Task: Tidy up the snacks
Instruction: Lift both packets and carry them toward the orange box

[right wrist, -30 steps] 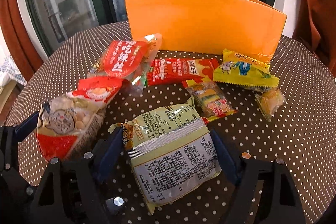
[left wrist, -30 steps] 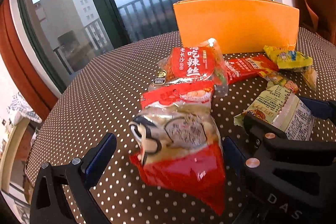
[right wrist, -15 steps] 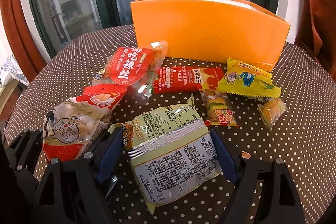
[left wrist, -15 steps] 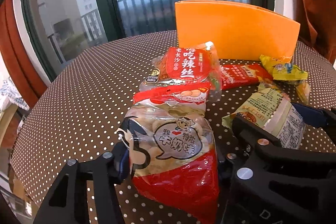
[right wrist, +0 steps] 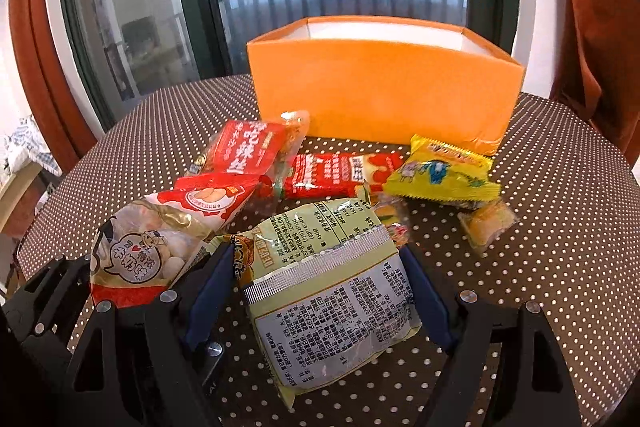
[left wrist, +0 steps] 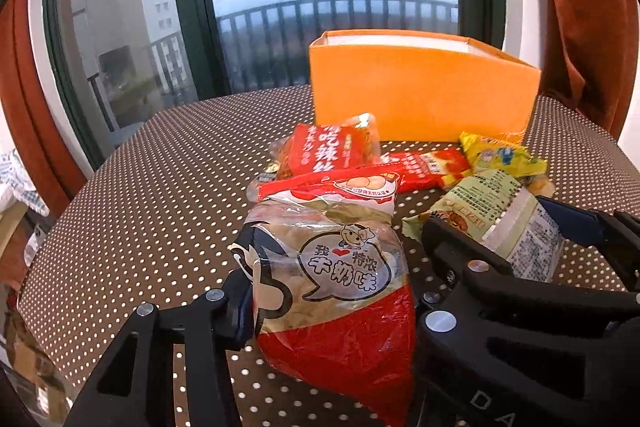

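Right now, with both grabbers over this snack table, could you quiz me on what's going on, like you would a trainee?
1. True or false: the left gripper is shut on the red and clear bag.
2. What does the right gripper hold?
A. the yellow packet
B. the green packet
C. the orange box
3. Fill in: the orange box stands on the ____ tablecloth.

Key: 1 true. 2 B. 3 dotted.
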### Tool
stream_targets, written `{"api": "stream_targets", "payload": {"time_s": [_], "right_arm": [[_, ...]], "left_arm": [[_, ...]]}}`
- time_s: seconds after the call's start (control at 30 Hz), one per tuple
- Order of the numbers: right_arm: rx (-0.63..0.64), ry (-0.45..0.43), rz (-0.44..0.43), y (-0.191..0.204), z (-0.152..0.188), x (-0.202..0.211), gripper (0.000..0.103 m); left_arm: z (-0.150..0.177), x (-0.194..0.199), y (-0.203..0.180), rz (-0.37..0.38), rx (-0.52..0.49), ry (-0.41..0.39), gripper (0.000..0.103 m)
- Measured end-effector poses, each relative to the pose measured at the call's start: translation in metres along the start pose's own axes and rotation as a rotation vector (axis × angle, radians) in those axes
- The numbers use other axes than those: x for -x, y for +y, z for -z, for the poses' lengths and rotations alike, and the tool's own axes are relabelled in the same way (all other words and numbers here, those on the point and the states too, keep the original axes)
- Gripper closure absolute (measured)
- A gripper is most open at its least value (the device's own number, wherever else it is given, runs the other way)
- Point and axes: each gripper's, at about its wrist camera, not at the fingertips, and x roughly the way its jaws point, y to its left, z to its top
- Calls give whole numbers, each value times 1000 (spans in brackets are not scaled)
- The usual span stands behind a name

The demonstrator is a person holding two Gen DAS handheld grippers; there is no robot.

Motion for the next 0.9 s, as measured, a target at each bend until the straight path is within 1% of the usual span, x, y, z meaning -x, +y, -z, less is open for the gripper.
{"api": "stream_targets", "payload": {"time_s": [0.17,0.4,0.67,0.8,0.9], "right_arm": [[-17,-30,-6,-9,-6,10,19],[-37,-95,5,-22,-19,24,19],[-25,-182,20,-31,-45,43,19],[-25,-221,15,-37,-59,51,19],[-19,-261,21,-41,-71,61,19]], "left_arm": [[-9,9,-7,17,-7,-30,50],[-29,19,-17,50,-16,-64,50],[-59,29,-19,64,-10,-136,50],[-79,34,-20,87,1,-163,50],[-93,41,-23,87,-2,-205,50]]}}
